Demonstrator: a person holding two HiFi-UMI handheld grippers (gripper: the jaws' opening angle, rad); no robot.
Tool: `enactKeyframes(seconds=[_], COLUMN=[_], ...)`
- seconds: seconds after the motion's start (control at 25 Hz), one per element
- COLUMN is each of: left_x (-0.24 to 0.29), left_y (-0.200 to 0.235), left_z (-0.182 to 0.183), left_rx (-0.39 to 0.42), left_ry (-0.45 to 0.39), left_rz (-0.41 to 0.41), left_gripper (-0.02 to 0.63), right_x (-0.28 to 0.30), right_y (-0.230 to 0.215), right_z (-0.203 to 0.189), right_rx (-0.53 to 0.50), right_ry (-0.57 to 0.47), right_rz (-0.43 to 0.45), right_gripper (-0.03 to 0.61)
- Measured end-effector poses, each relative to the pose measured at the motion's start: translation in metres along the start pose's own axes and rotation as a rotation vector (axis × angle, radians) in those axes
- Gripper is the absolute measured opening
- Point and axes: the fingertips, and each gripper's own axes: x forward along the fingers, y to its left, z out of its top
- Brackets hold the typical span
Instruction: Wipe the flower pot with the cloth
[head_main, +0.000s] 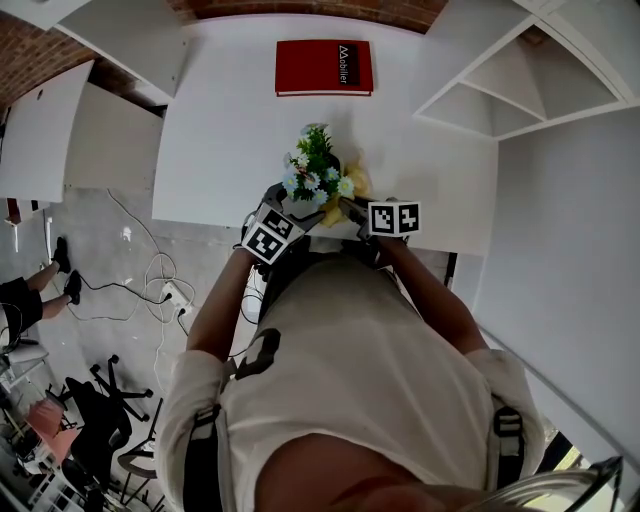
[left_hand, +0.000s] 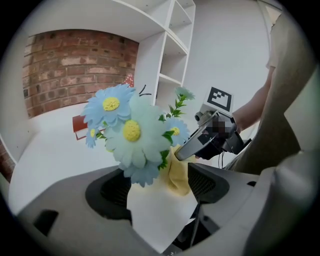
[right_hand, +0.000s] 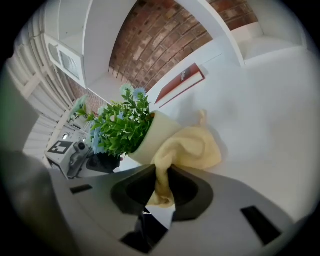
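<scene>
The left tongs (left_hand: 159, 192) pinch the white pot (left_hand: 160, 220) of blue flowers (left_hand: 131, 131), which tilts at the near edge of the table (head_main: 440, 170). The right tongs (right_hand: 161, 187) pinch a yellow cloth (right_hand: 190, 145) that lies against the pot's right side.

White table (head_main: 230, 120): 1 red book (head_main: 323, 68) lies flat near the far edge, with white lettering on its cover. A brick wall (head_main: 40, 55) stands behind the table. White open shelving (head_main: 520, 85) stands to the table's right. On the floor to the left are loose cables (head_main: 150, 272), 1 black office chair (head_main: 100, 400), and a person's shoes (head_main: 70, 285) at the frame edge.
</scene>
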Motion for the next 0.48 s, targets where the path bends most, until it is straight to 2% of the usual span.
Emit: enactKeyframes(seconds=[0.24,0.36,0.48], left_x=[0.002,0.005,0.012], left_y=[-0.005,-0.011,-0.022], left_z=[0.0,0.003,0.001], left_rx=[0.008,0.01,0.021], left_ry=[0.015,0.01,0.009], left_rz=[-0.018,-0.025,-0.053], left_gripper=[0.359,0.359,0.359], right_x=[-0.009,-0.023,-0.039], right_y=[0.005,0.015,0.025], right_z=[0.01,0.024,0.035], right_rx=[-0.025,-0.042,-0.011], right_ry=[0.012,-0.023,-0.081], right_rz=[-0.012,0.003,0.045], right_gripper=[0.083,0.084,0.084])
